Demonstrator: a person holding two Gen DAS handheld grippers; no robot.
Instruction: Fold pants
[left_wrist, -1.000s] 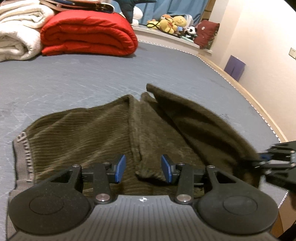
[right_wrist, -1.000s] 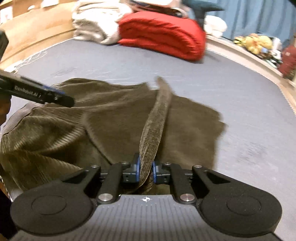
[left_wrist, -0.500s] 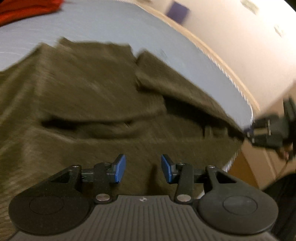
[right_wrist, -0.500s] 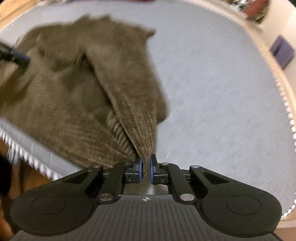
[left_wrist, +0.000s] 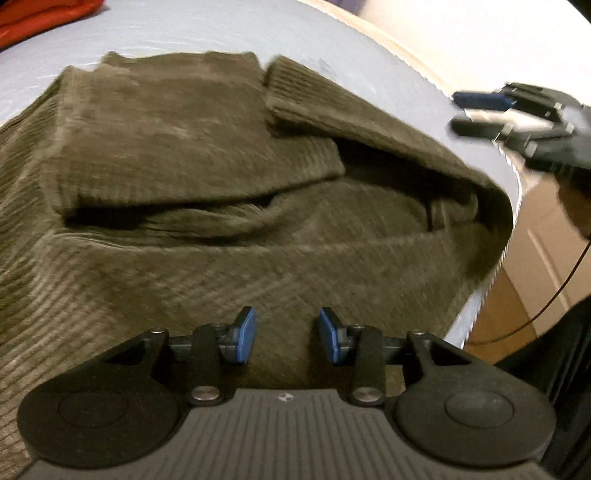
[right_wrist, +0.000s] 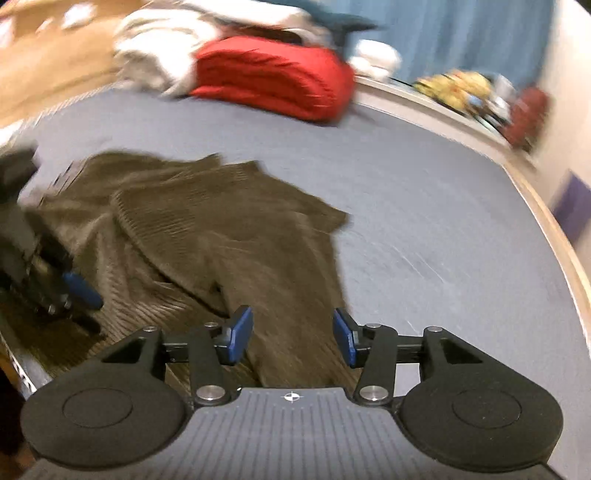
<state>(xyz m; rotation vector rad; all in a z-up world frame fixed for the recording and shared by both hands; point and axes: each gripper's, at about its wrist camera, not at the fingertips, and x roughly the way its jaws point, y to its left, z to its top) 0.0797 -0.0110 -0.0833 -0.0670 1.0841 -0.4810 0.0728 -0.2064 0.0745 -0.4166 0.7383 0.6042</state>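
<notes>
Olive-brown corduroy pants (left_wrist: 184, 147) lie crumpled and partly folded over on the blue-grey mattress (right_wrist: 443, 221), close to its near edge. My left gripper (left_wrist: 288, 334) hovers low over the waist end, its jaws closing a little, with the blue pads apart and only cloth lying beneath them. My right gripper (right_wrist: 292, 338) is opening. A pant leg (right_wrist: 288, 280) runs under its spread pads, which do not press on it. The right gripper (left_wrist: 480, 114) shows at the far right of the left wrist view, off the cloth. The left gripper (right_wrist: 79, 288) appears at the left edge of the right wrist view.
A red folded quilt (right_wrist: 273, 81) and white blankets (right_wrist: 155, 62) sit at the head of the bed. Soft toys (right_wrist: 458, 88) line the far ledge. The mattress edge (left_wrist: 509, 221) drops to a wooden floor on the right.
My right gripper, shut on a raised fold of the pants before, has let it go and opened; the cloth now lies flat. My left gripper tipped down closer over the pants.
</notes>
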